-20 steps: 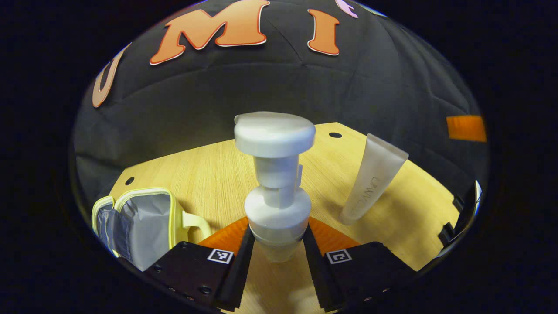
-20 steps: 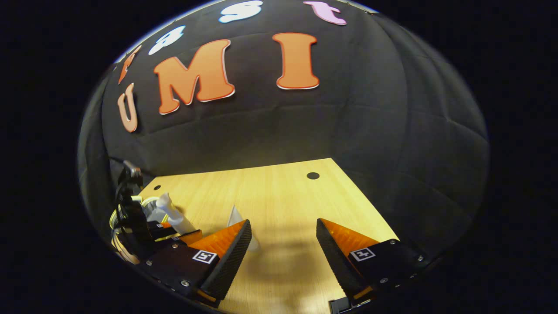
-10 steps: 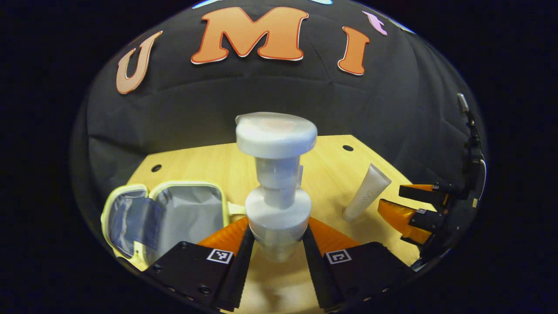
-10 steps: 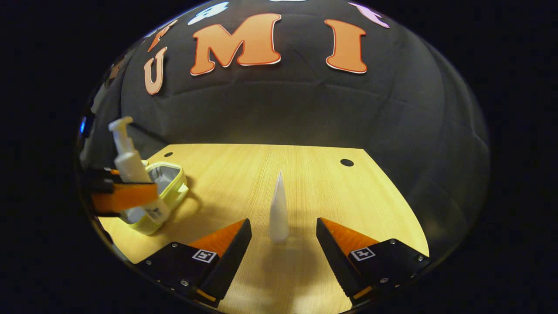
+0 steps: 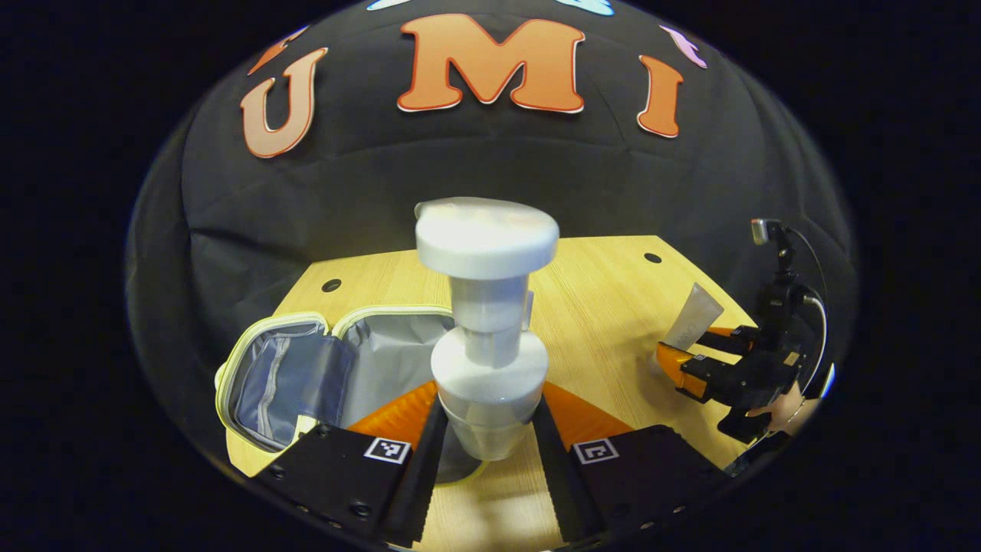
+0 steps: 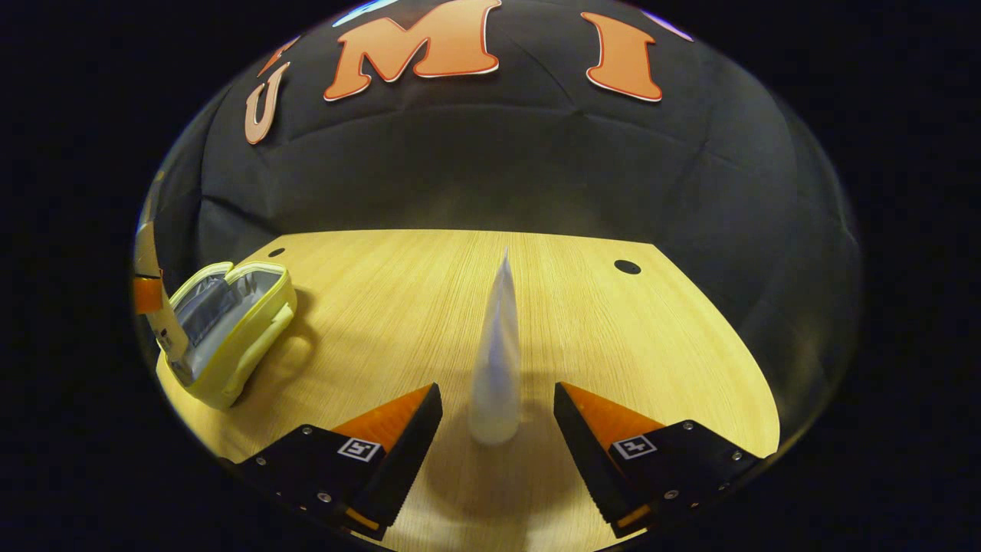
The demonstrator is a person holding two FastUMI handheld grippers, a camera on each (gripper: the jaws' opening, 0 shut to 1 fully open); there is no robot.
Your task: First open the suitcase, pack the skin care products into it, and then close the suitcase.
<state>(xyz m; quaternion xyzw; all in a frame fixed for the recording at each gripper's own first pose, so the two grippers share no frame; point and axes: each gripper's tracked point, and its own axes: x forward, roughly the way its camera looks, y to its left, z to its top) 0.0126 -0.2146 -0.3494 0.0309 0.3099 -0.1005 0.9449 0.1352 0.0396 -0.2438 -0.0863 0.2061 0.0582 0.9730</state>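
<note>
Left gripper point(image 5: 486, 452) has the white pump bottle point(image 5: 486, 322) clamped upright between both fingers, gripping the clear body just under the wide collar, and the pump head rises tall in front of the camera. In the left gripper view the bottle hangs over the near edge of the open suitcase point(image 5: 306, 368), a small pale-yellow zip case lying flat on the wooden table point(image 5: 605, 307) with its grey lining showing; the lid half with the mesh pocket falls to the left, and the deeper half sits right behind and below the bottle. Whether the bottle's base touches the case, I cannot tell.

Over on the right gripper point(image 6: 497, 445), the jaws stand wide apart, one to each side of the frosted white tube point(image 6: 498, 353). The tube stands cap-down on the table, its flat crimped end pointing up, seen edge-on from the right gripper view. It sits between the fingertips, with a gap on either side, so neither finger presses on it. From the left gripper view, that same gripper flanks the tube's lower part at the table's right side, a hand point(image 5: 782, 410) behind it. The suitcase lies well apart from the tube, far left at the table's edge.
</note>
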